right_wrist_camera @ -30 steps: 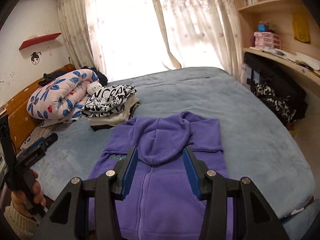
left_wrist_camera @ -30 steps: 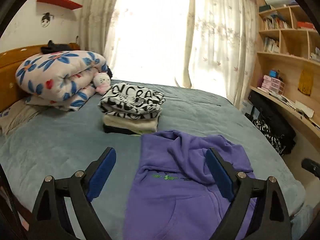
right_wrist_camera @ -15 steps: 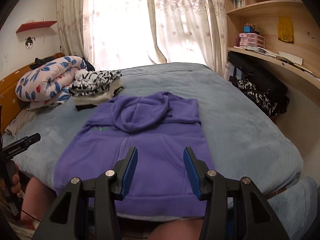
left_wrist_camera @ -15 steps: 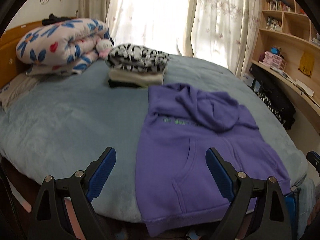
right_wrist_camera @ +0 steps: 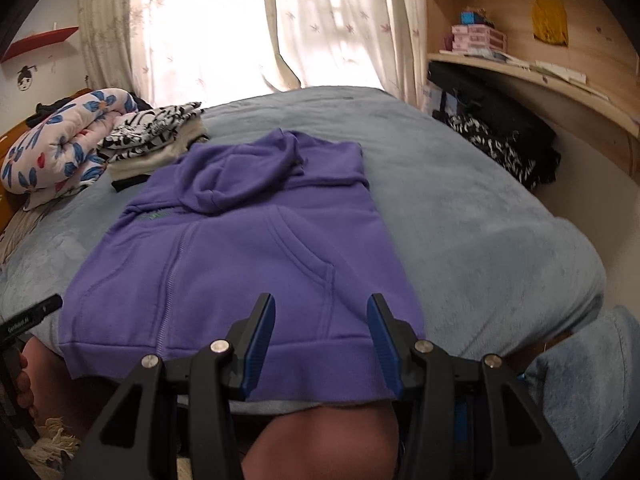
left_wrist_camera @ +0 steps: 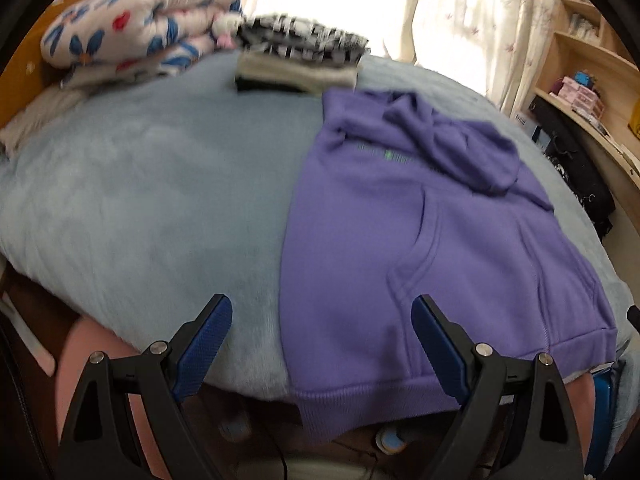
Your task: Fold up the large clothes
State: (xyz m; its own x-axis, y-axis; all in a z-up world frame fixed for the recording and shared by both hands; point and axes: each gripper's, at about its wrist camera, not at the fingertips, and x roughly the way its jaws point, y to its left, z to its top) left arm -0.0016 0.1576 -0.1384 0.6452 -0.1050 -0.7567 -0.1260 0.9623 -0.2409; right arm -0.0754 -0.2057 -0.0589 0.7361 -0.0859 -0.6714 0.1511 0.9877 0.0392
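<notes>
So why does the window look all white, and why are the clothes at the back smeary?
Right wrist view: daylight through the curtains washes the window out. Left wrist view: motion blur smears the folded clothes pile and floral quilt; the purple hoodie stays clearer.

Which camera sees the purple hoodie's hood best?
The right wrist view. There the hood sits near the middle, sharp and unobstructed, lying folded down over the purple hoodie. In the left wrist view the hood is off to the right, blurred and seen from the side.
</notes>
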